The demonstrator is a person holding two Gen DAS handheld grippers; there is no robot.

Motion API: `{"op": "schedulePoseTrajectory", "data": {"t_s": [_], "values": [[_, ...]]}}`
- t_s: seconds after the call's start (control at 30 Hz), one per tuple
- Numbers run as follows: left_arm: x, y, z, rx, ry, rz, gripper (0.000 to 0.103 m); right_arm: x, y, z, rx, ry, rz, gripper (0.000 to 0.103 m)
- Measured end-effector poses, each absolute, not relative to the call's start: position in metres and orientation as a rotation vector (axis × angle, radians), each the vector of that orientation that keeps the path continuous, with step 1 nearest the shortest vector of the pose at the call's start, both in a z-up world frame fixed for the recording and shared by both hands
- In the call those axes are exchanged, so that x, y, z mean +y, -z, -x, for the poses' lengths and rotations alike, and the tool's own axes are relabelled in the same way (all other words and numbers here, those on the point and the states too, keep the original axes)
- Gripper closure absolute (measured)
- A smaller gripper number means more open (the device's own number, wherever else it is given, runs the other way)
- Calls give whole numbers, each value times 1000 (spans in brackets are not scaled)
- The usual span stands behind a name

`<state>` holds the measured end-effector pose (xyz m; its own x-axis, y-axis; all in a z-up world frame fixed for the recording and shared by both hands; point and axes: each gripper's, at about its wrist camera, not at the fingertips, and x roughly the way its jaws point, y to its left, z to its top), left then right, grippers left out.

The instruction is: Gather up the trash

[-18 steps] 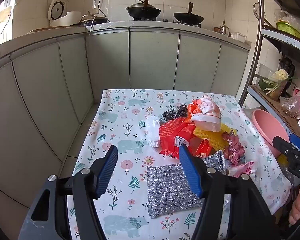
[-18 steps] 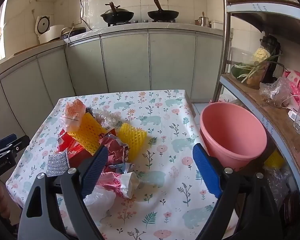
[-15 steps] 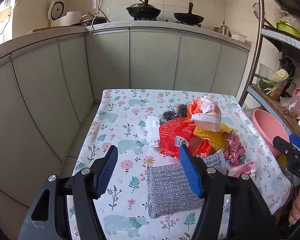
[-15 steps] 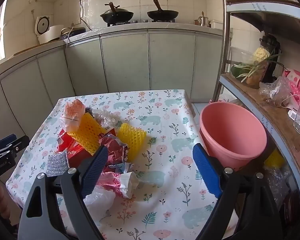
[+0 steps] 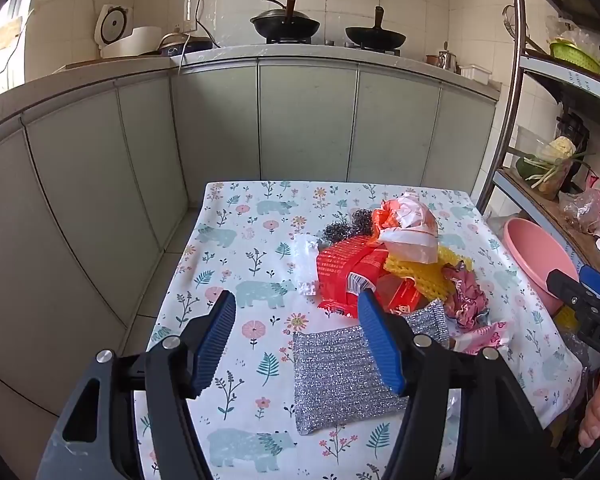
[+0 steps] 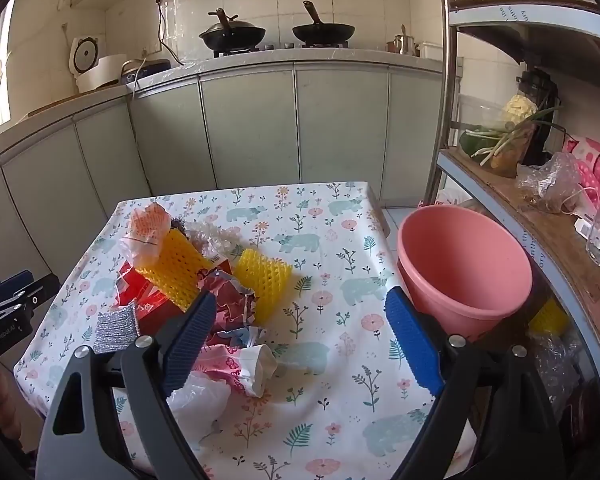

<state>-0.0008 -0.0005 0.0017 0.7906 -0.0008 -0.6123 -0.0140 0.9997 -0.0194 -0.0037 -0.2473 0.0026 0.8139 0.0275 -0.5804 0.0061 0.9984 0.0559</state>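
While both grippers' jaws gape empty, the silver scouring pad (image 5: 340, 376) lies flat, long axis crosswise

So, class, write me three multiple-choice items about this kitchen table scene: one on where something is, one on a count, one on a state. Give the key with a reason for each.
1. Where is the pink basin?
A. On the stove
B. Beside the table's edge, next to the shelf rack
C. Under the silver scouring cloth

2. How many yellow foam nets lie in the trash pile, as seen from the right wrist view?
A. Two
B. Four
C. None

3. What state is the right gripper in?
A. Shut on a wrapper
B. Shut on the basin
C. Open, holding nothing

Key: 1 B, the basin sits off the floral tablecloth by the rack. 2 A, one net lies by the crumpled wrappers and another leans over the red packet. 3 C, its blue pads stand wide apart with only cloth between them.
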Motion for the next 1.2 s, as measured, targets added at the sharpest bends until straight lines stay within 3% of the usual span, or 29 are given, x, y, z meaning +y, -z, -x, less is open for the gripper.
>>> {"op": "schedulePoseTrajectory", "data": {"t_s": [1.2], "values": [[-8, -7, 6, 647, 1, -4, 38, -249, -11, 11, 598, -12, -52, 16]]}}
